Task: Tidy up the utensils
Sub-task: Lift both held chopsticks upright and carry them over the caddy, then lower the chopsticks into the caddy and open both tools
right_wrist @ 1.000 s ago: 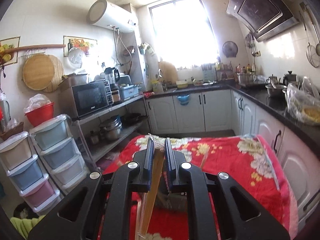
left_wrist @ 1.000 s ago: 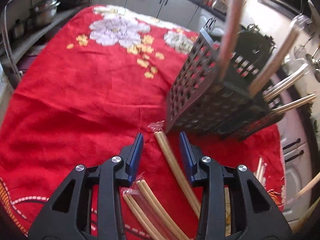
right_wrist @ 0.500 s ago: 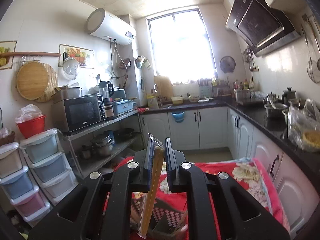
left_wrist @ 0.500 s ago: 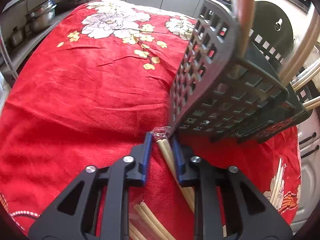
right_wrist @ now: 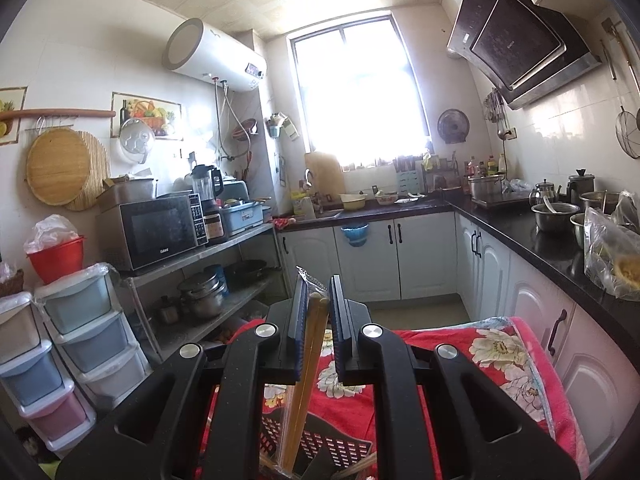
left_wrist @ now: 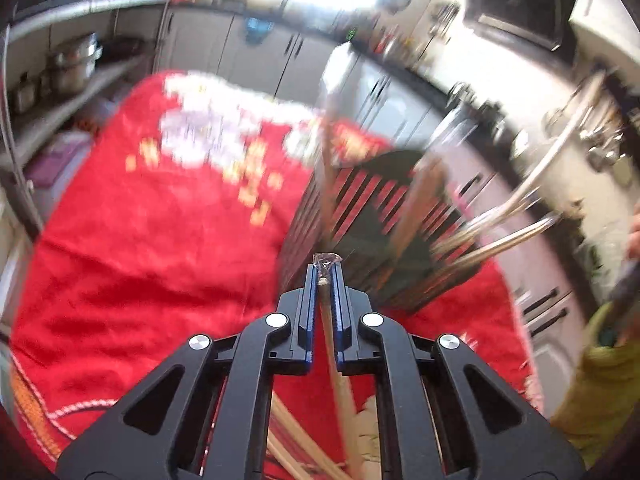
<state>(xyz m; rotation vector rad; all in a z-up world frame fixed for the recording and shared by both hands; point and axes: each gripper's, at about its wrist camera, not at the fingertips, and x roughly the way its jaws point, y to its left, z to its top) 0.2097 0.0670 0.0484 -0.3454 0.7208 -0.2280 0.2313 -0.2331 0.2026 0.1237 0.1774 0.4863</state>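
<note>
My left gripper (left_wrist: 324, 276) is shut on a plastic-wrapped pair of wooden chopsticks (left_wrist: 334, 356), lifted above the red flowered cloth (left_wrist: 152, 240), just in front of the dark perforated utensil basket (left_wrist: 372, 220). The basket holds several chopsticks and long-handled utensils (left_wrist: 508, 216) leaning right. The left view is motion-blurred. My right gripper (right_wrist: 318, 300) is shut on another wrapped chopstick pair (right_wrist: 304, 384), held upright above the basket (right_wrist: 320, 440), whose rim shows at the bottom of the right wrist view.
More wrapped chopsticks (left_wrist: 296, 436) lie on the cloth under my left gripper. White cabinets (right_wrist: 372, 260) and a black counter (right_wrist: 532, 240) with pots run along the back and right. A shelf (right_wrist: 192, 252) with a microwave and stacked drawers (right_wrist: 84, 332) stands left.
My left gripper closed on the chopstick pair lying by the basket and lifted it off the cloth. My right gripper rose, then came down toward the basket with its chopsticks.
</note>
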